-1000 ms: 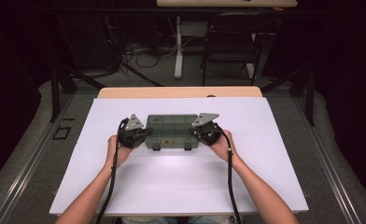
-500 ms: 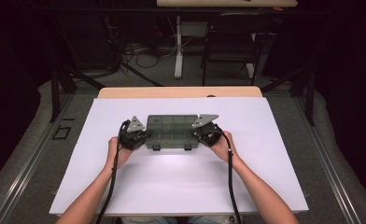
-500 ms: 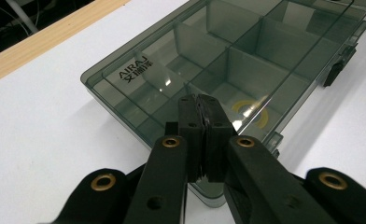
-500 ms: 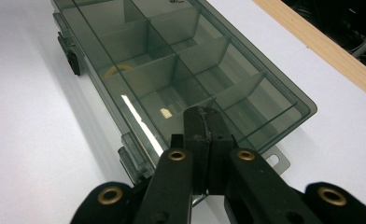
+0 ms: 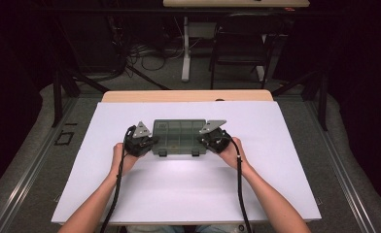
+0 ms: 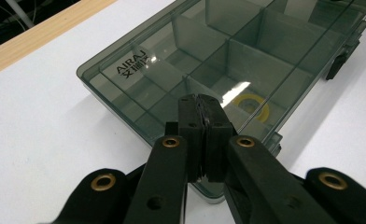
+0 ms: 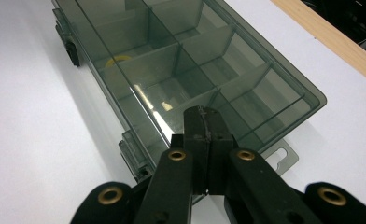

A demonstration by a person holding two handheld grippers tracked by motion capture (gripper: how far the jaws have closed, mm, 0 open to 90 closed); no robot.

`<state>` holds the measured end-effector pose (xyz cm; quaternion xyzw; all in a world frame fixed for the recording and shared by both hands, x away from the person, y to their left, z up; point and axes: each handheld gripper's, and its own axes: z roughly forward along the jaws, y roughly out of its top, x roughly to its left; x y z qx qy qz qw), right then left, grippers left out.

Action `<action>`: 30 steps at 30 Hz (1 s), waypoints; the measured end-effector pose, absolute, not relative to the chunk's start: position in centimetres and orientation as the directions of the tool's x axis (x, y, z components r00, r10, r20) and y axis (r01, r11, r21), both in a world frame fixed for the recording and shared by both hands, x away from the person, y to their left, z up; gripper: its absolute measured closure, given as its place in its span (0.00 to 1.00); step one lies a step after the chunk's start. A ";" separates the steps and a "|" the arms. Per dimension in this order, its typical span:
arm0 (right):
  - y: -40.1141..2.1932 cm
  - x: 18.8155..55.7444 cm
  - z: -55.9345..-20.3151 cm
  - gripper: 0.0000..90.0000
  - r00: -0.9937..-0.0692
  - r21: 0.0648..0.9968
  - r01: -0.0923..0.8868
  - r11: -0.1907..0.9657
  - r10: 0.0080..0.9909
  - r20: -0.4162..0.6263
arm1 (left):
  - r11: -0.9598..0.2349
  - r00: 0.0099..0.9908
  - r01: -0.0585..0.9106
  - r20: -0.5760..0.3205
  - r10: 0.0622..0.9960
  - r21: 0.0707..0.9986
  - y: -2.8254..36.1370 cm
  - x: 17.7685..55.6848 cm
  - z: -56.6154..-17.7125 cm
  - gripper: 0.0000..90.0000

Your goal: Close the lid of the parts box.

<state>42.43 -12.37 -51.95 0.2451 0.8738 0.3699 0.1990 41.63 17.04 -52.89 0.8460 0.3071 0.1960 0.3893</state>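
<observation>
A smoky transparent compartment box (image 5: 179,137) with its lid closed lies flat on the white table sheet (image 5: 179,189), two latches on its near side. A yellow ring (image 6: 252,105) lies in one of its compartments, also visible as the yellow ring (image 7: 119,59) from the other end. My left gripper (image 5: 147,142) is at the box's left end, jaws shut with nothing between them, tips over the lid's edge (image 6: 139,70). My right gripper (image 5: 211,139) mirrors it at the right end, jaws shut and bare, tips above the box (image 7: 181,70). Whether the tips touch the lid is unclear.
The white sheet covers a wooden table whose far edge (image 5: 186,95) shows beyond the box. Past the table stand a chair (image 5: 239,48), a desk leg (image 5: 184,48) and floor cables. Both forearms come in from the bottom, cables trailing.
</observation>
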 end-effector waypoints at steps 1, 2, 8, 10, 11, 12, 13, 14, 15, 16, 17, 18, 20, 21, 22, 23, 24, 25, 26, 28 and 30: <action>-12.4 42.4 -52.0 1.00 -0.801 0.741 0.284 0.608 0.576 -0.166 | -0.510 0.736 0.365 0.094 0.671 0.779 17.1 41.6 -52.9 0.98; -12.3 42.4 -52.0 1.00 -0.801 0.739 0.285 0.611 0.576 -0.166 | -0.510 0.736 0.367 0.091 0.670 0.778 17.0 41.6 -52.9 0.98; -12.4 42.3 -52.1 1.00 -0.800 0.741 0.288 0.606 0.577 -0.161 | -0.507 0.738 0.369 0.086 0.669 0.779 17.1 41.6 -52.9 0.98; -12.4 42.3 -52.1 1.00 -0.800 0.744 0.287 0.603 0.579 -0.160 | -0.507 0.736 0.370 0.087 0.671 0.779 17.1 41.6 -52.9 0.97; -12.5 42.3 -52.1 0.98 -0.798 0.745 0.295 0.598 0.583 -0.153 | -0.504 0.737 0.374 0.081 0.671 0.779 17.2 41.6 -52.8 0.96; -12.5 42.3 -52.1 0.95 -0.799 0.745 0.297 0.597 0.583 -0.148 | -0.504 0.736 0.375 0.081 0.672 0.778 17.3 41.6 -52.8 0.92; -12.6 42.3 -52.1 0.92 -0.799 0.749 0.297 0.592 0.584 -0.145 | -0.499 0.734 0.376 0.077 0.674 0.781 17.3 41.6 -52.8 0.90; -12.6 42.3 -52.0 0.88 -0.797 0.750 0.297 0.591 0.586 -0.146 | -0.496 0.735 0.379 0.071 0.674 0.781 17.4 41.6 -52.8 0.86; -12.7 42.3 -52.0 0.86 -0.795 0.750 0.300 0.590 0.589 -0.145 | -0.496 0.735 0.381 0.070 0.674 0.780 17.4 41.6 -52.8 0.82; -12.7 42.3 -52.0 0.81 -0.793 0.748 0.304 0.589 0.592 -0.144 | -0.496 0.733 0.384 0.068 0.676 0.779 17.3 41.5 -52.7 0.77; -12.7 42.2 -51.9 0.77 -0.788 0.748 0.308 0.587 0.598 -0.145 | -0.492 0.730 0.385 0.069 0.680 0.780 17.3 41.6 -52.7 0.71; -12.8 42.3 -51.8 0.71 -0.787 0.752 0.308 0.583 0.600 -0.142 | -0.491 0.730 0.390 0.063 0.680 0.779 17.4 41.6 -52.6 0.65; -12.8 42.3 -51.6 0.60 -0.787 0.748 0.317 0.583 0.602 -0.136 | -0.475 0.727 0.407 0.038 0.686 0.780 17.4 41.6 -52.4 0.55; -12.8 42.2 -51.4 0.56 -0.784 0.752 0.318 0.577 0.607 -0.135 | -0.478 0.725 0.414 0.037 0.688 0.775 17.5 41.7 -52.2 0.49; -12.9 42.2 -51.2 0.51 -0.783 0.757 0.323 0.568 0.609 -0.123 | -0.480 0.723 0.411 0.043 0.689 0.775 17.4 41.6 -52.2 0.44; -12.9 42.2 -51.1 0.47 -0.783 0.760 0.325 0.563 0.611 -0.118 | -0.479 0.721 0.408 0.047 0.691 0.777 17.4 41.6 -52.0 0.41; -13.0 42.2 -50.9 0.43 -0.782 0.762 0.329 0.558 0.614 -0.111 | -0.476 0.721 0.408 0.044 0.691 0.779 17.4 41.5 -51.9 0.38; -13.1 42.1 -50.7 0.37 -0.781 0.767 0.330 0.550 0.616 -0.106 | -0.477 0.723 0.402 0.049 0.689 0.782 17.4 41.5 -51.7 0.35; -13.3 42.1 -50.6 0.34 -0.781 0.768 0.332 0.547 0.616 -0.101 | -0.479 0.723 0.399 0.053 0.689 0.782 17.4 41.4 -51.6 0.33; -13.5 41.9 -50.3 0.26 -0.780 0.774 0.340 0.534 0.620 -0.086 | -0.484 0.728 0.398 0.053 0.684 0.779 17.4 41.1 -51.4 0.25; -13.7 41.7 -50.1 0.21 -0.782 0.774 0.345 0.531 0.619 -0.076 | -0.493 0.731 0.389 0.065 0.680 0.778 17.6 40.8 -51.3 0.21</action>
